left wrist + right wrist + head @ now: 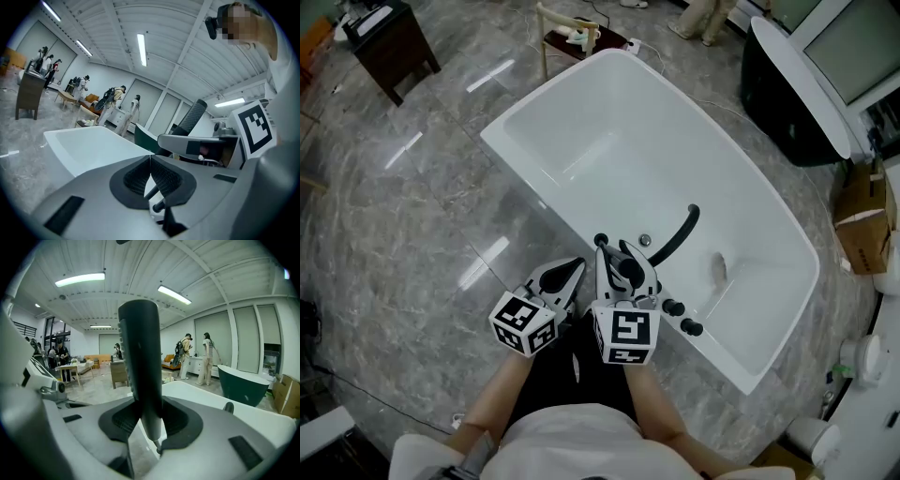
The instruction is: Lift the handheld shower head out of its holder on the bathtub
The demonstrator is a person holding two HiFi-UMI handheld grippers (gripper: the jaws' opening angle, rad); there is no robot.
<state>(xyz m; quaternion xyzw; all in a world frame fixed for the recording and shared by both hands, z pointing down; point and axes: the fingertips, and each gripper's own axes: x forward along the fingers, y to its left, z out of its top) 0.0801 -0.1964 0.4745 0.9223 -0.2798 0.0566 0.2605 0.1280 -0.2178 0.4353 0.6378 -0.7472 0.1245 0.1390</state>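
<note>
The white bathtub (581, 141) lies slantwise on the marble floor. My right gripper (617, 261) hovers over its near rim, shut on the black handheld shower head (629, 271). In the right gripper view the dark ribbed shower head (139, 362) stands upright between the pads (176, 420), with its narrow lower end hanging clear below the jaws. The small black holder (601, 240) sits on the rim just beyond. My left gripper (572, 272) hangs beside the right one; its pads (136, 176) meet at the tips with nothing between them. The left gripper view also shows the shower head (193, 117).
A black curved spout (680, 234) and two black knobs (682, 317) stand on the tub rim to the right. A dark green tub (787, 103), a cardboard box (862, 220), a dark cabinet (389, 42) and a wooden stool (567, 37) surround the bathtub. People stand far off.
</note>
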